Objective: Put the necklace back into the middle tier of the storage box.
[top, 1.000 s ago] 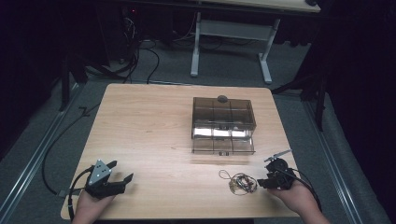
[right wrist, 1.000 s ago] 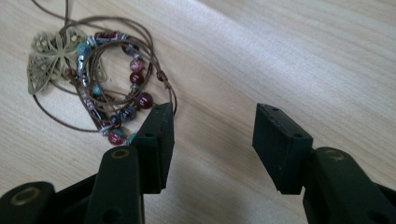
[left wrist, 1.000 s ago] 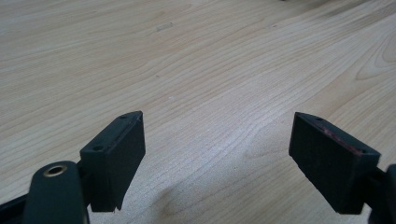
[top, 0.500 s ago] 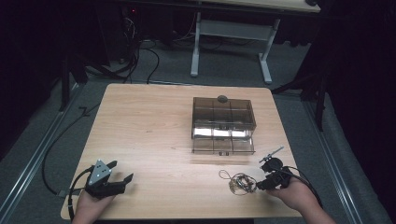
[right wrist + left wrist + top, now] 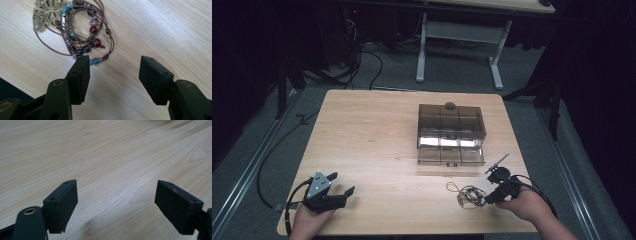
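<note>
Right gripper (image 5: 113,77): fingers wide, nothing between them, bare desk (image 5: 372,130) in the gap. Beaded cord jewellery with brass butterfly (image 5: 75,30) lies on desk just beyond the left-hand finger tip, touching or nearly so; cannot tell which. Left gripper (image 5: 116,205): fingers wide, empty, over bare wood. Smoked drawer box (image 5: 451,135) well beyond right fingers

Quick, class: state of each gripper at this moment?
Left gripper: open, holding nothing, over bare table.
Right gripper: open, holding nothing, jaws beside the beaded necklace.
</note>
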`<action>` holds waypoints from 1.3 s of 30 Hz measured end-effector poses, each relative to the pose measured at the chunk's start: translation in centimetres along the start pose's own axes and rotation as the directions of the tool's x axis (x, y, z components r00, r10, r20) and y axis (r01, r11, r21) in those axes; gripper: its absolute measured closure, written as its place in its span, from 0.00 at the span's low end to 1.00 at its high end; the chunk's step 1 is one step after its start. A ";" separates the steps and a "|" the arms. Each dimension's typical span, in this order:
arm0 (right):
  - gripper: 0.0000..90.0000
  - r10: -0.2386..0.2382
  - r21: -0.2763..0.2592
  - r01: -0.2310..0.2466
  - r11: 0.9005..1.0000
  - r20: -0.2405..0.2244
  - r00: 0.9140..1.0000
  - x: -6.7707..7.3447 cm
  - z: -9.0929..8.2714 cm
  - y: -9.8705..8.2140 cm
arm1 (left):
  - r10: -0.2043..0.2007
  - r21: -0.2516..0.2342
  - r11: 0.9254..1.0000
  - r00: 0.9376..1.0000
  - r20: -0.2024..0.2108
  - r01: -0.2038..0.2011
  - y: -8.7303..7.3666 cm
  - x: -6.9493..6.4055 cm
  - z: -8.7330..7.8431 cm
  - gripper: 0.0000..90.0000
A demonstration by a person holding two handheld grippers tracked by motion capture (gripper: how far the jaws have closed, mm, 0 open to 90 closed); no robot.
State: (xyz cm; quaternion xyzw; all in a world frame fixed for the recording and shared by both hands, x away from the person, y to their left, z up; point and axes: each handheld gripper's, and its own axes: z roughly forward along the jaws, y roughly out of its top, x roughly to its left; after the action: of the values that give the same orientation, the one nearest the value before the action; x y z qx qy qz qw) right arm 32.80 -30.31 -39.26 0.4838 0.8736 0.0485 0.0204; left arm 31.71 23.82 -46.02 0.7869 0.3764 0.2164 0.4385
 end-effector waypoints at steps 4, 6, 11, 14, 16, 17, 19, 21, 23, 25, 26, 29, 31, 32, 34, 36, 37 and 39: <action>0.42 -0.021 0.009 0.021 1.000 -0.008 1.000 0.5 0.0 0.4 | 0.004 0.005 1.000 1.000 0.001 -0.004 0.0 0.0 0.0 0.21; 0.39 -0.028 0.012 0.028 1.000 -0.011 1.000 0.8 0.0 0.6 | 0.003 0.004 1.000 1.000 0.001 -0.003 0.0 0.0 0.0 0.21; 0.31 -0.038 0.004 0.039 0.999 -0.020 0.999 1.3 0.0 1.3 | 0.000 0.004 1.000 1.000 0.005 0.000 0.0 0.0 0.0 0.21; 0.27 -0.045 0.007 0.045 0.999 -0.024 0.999 1.6 0.1 1.6 | 0.000 0.005 1.000 1.000 0.006 0.000 0.0 0.0 0.0 0.21; 0.25 -0.060 0.010 0.060 0.998 -0.023 0.998 1.8 0.2 1.9 | 0.000 0.005 1.000 1.000 0.006 0.000 0.0 0.0 0.0 0.21; 0.23 -0.066 0.012 0.066 0.998 -0.026 0.997 1.9 0.3 2.0 | -0.001 0.004 1.000 1.000 0.005 0.001 0.0 0.0 0.0 0.21; 0.19 -0.067 0.018 0.067 0.998 -0.032 0.997 2.1 0.4 2.2 | 0.000 0.005 1.000 1.000 0.006 0.000 0.0 0.0 0.0 0.21; 0.17 -0.086 0.014 0.086 0.996 -0.040 0.996 2.3 0.7 2.4 | -0.001 0.006 1.000 1.000 0.007 0.001 0.0 0.0 0.0 0.21; 0.15 -0.101 0.021 0.102 0.995 -0.037 0.994 2.7 1.0 2.7 | -0.001 0.008 1.000 1.000 0.010 0.001 0.0 0.1 0.0 0.21; 0.14 -0.112 0.030 0.113 0.993 -0.034 0.993 2.9 1.2 2.8 | -0.002 0.007 1.000 1.000 0.010 0.002 0.0 0.1 0.0 0.21; 0.13 -0.126 0.029 0.127 0.991 -0.031 0.992 2.9 1.4 2.9 | -0.002 0.009 1.000 1.000 0.011 0.002 0.0 0.1 0.0 0.21; 0.12 -0.137 0.043 0.138 0.989 -0.032 0.990 3.4 1.9 3.2 | -0.004 0.007 1.000 1.000 0.011 0.004 0.0 0.1 0.0 0.21; 0.12 -0.165 0.050 0.166 0.985 -0.029 0.986 3.6 2.2 3.4 | -0.003 0.007 1.000 1.000 0.011 0.003 0.0 0.1 0.0 0.21; 0.12 -0.174 0.048 0.175 0.983 -0.026 0.984 3.7 2.4 3.5 | -0.003 0.007 1.000 1.000 0.011 0.003 0.0 0.1 0.0 0.21; 0.12 -0.184 0.059 0.185 0.981 -0.029 0.983 3.8 2.7 3.6 | -0.003 0.007 1.000 1.000 0.011 0.003 0.0 0.1 0.0 0.21; 0.12 -0.191 0.058 0.192 0.980 -0.030 0.981 4.0 3.0 3.7 | -0.002 0.008 1.000 1.000 0.012 0.002 0.0 0.1 0.0 0.21; 0.13 -0.188 0.066 0.190 0.980 -0.028 0.982 4.2 3.0 3.8 | -0.002 0.008 1.000 1.000 0.012 0.002 0.0 0.1 0.0 0.21; 0.18 -0.201 0.059 0.202 0.978 -0.015 0.979 4.4 3.2 3.8 | -0.002 0.008 1.000 1.000 0.013 0.002 0.0 0.1 0.0 0.21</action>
State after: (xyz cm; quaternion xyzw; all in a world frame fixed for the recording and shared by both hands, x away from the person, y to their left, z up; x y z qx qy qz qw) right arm 33.91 -24.39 -42.01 0.3928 0.9193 0.0222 0.0067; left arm 31.78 23.88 -46.02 0.7897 0.3751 0.2091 0.4380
